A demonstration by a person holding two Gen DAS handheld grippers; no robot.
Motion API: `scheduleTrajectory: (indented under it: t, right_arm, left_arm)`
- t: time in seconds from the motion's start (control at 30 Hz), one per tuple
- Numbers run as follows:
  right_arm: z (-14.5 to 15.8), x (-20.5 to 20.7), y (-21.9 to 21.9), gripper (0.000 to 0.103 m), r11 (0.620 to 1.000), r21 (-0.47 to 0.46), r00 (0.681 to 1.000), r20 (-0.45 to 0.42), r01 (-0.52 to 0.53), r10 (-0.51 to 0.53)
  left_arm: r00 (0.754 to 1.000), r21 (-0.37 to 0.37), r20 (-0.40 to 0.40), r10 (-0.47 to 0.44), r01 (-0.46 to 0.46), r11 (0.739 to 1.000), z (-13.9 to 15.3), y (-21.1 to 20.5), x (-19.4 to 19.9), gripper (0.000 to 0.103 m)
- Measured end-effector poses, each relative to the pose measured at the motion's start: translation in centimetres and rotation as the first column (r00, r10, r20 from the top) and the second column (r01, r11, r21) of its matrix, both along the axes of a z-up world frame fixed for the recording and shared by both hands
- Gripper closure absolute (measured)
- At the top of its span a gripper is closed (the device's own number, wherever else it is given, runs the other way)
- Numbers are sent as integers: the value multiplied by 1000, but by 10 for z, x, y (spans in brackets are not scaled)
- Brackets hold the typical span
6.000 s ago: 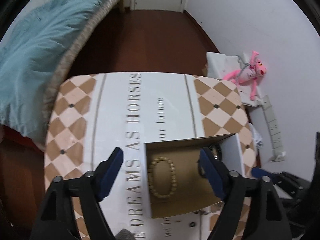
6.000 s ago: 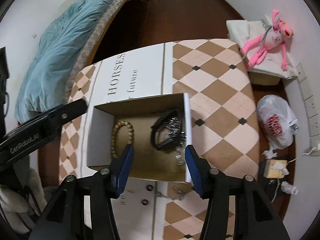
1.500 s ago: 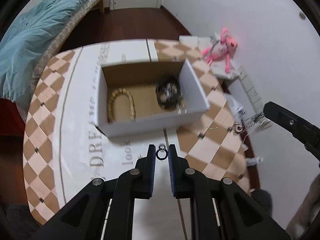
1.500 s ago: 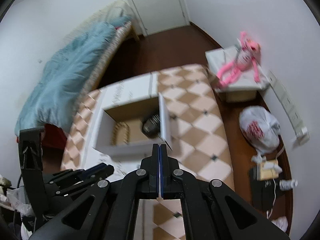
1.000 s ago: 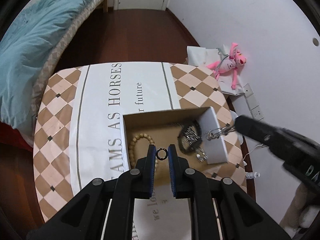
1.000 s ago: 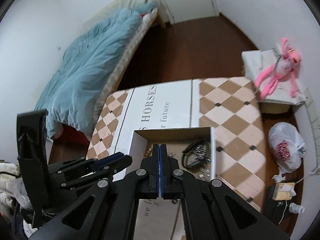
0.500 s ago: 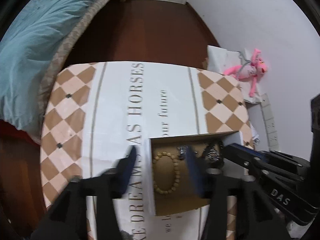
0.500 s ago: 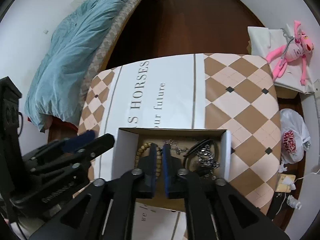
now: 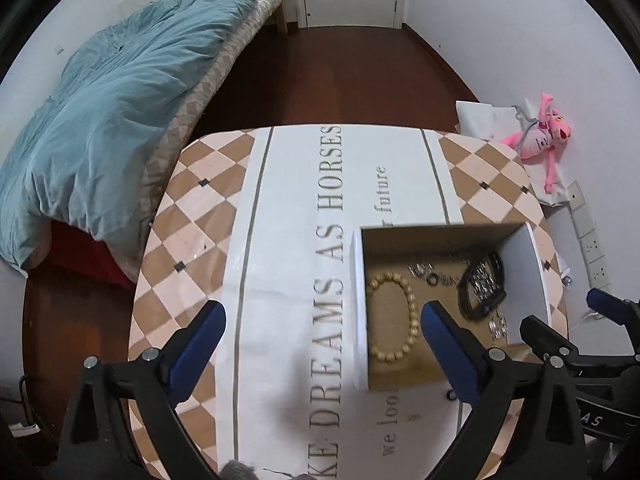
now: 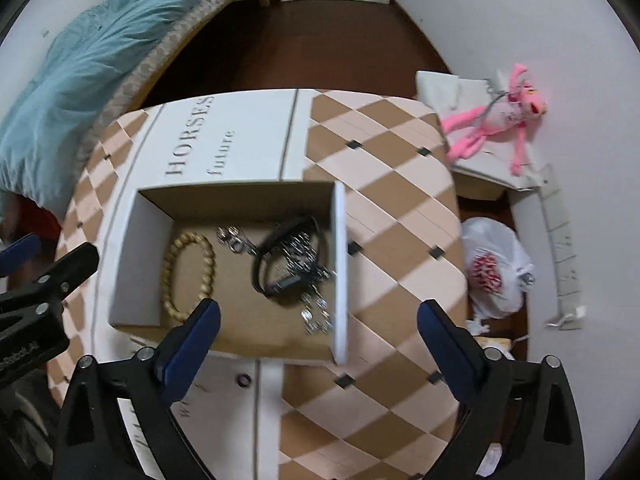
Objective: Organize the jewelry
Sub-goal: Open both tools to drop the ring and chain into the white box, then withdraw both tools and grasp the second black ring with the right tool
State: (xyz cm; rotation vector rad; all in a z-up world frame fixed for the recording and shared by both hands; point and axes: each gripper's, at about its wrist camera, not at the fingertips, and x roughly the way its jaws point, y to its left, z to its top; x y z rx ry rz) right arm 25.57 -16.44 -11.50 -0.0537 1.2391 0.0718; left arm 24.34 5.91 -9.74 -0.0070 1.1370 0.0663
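Above the cardboard box [image 10: 240,336] on the tabletop [image 9: 280,240], both grippers hung pointing down. The left gripper [image 9: 320,320] had its blue fingers [image 9: 200,332] spread wide with nothing between them, and they had just been opening. The right gripper [image 10: 318,320] was the same: fingers [image 10: 440,332] far apart, just opened, holding nothing.

Inside the box lay the bead bracelet [image 10: 188,276] near the left wall, a black band [image 10: 280,256] with a shiny chain [image 10: 308,276] tangled on it near the right wall, and a small silver piece [image 10: 230,238] between them.

One little black ring [image 10: 242,380] sat on the tabletop just outside the box, by its near wall. I think that was the next thing to pick up. It was tiny and flat, so the fingers would need to come straight down on both sides of it and close slowly, or it could skid away. Then it should be lifted over the wall and let go low inside the box, away from the tangled chain.
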Motion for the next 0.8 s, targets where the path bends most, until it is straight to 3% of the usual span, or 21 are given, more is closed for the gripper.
scheduleTrajectory:
  t: [0.33, 0.53, 0.8]
  right_arm:
    - [35, -45, -9, 1, 999, -18, 994, 99, 41, -39]
    - [69, -75, -14, 1, 998, -22, 983, 175, 66, -61]
    - [117, -115, -22, 1, 995, -2, 956, 279, 96, -91]
  left_arm:
    - [996, -28, 86, -11, 13, 1000, 33, -13, -42, 3]
    - [985, -24, 172, -16, 20, 1000, 67, -18, -73, 3]
    - [974, -24, 225, -28, 35, 999, 99, -24, -105, 3]
